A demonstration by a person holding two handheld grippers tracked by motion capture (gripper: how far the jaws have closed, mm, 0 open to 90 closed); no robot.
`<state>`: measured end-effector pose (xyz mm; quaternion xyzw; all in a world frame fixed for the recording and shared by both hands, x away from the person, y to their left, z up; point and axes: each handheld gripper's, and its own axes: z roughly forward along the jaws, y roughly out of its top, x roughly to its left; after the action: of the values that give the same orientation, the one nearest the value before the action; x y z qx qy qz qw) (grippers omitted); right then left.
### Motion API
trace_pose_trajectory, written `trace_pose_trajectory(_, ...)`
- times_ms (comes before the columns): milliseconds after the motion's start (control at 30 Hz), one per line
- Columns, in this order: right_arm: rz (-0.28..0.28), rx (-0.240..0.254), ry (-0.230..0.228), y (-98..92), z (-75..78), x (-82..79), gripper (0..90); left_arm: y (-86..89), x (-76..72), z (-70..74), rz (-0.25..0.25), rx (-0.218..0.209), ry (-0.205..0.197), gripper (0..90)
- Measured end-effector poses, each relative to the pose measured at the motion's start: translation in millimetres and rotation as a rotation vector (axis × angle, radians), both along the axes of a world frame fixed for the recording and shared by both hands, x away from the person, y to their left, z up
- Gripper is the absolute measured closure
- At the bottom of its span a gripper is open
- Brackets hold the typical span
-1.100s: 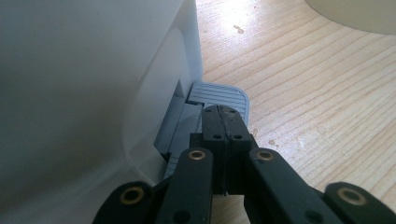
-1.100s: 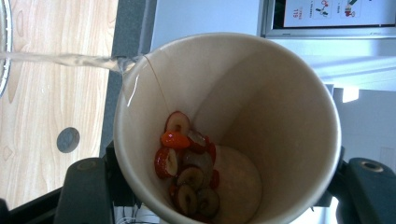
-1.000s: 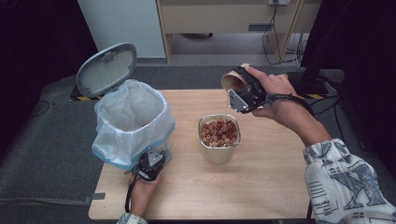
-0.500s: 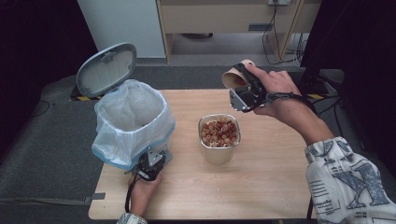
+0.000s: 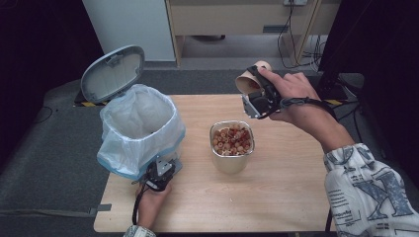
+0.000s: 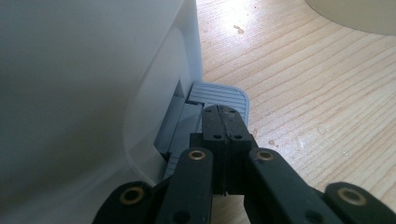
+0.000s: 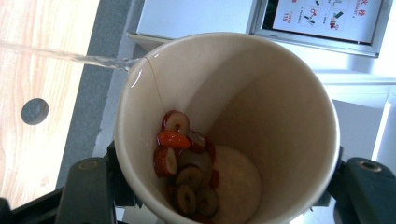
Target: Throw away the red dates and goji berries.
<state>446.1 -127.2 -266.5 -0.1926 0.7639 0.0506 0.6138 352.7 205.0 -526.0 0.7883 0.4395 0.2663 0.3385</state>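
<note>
A wooden worktop is seen from above, with a person's hands reaching in from the near edge. At the far left stands a small pedal bin lined with a white bag, its grey lid tipped up and open. At the foot of the bin, the left hand-held gripper rests low on the worktop; in the left gripper view its two black jaws are pressed fully together, gripping nothing, their tips lying on the bin's grey foot pedal. Near the middle of the worktop sits a square metal container filled with sliced red dates. To the right and raised above the worktop's far edge, the right hand-held gripper clamps a paper cup by its sides. The cup is tilted towards the left; the right gripper view looks into its mouth, where a clump of date slices clings to the inside wall.
</note>
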Motion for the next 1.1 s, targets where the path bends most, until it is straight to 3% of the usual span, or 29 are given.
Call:
trace_pose_trajectory(567,0.007,-0.035,-0.023,3.1,-4.4,-1.2,33.1,0.0,0.0,0.0,0.000,0.001,0.000,89.1)
trace_pose_trajectory(967,0.012,-0.027,-0.047,6.6,-0.4,-2.1,33.1,0.1,0.0,0.0,-0.001,0.000,0.000,89.0)
trace_pose_trajectory(1033,0.012,-0.041,-0.060,8.2,-1.7,-2.9,33.3,0.3,0.0,0.3,-0.003,0.006,0.002,89.1)
trace_pose_trajectory(1100,0.023,-0.106,-0.067,11.2,-9.4,-3.9,33.2,0.4,0.0,0.3,-0.003,0.007,0.002,89.1)
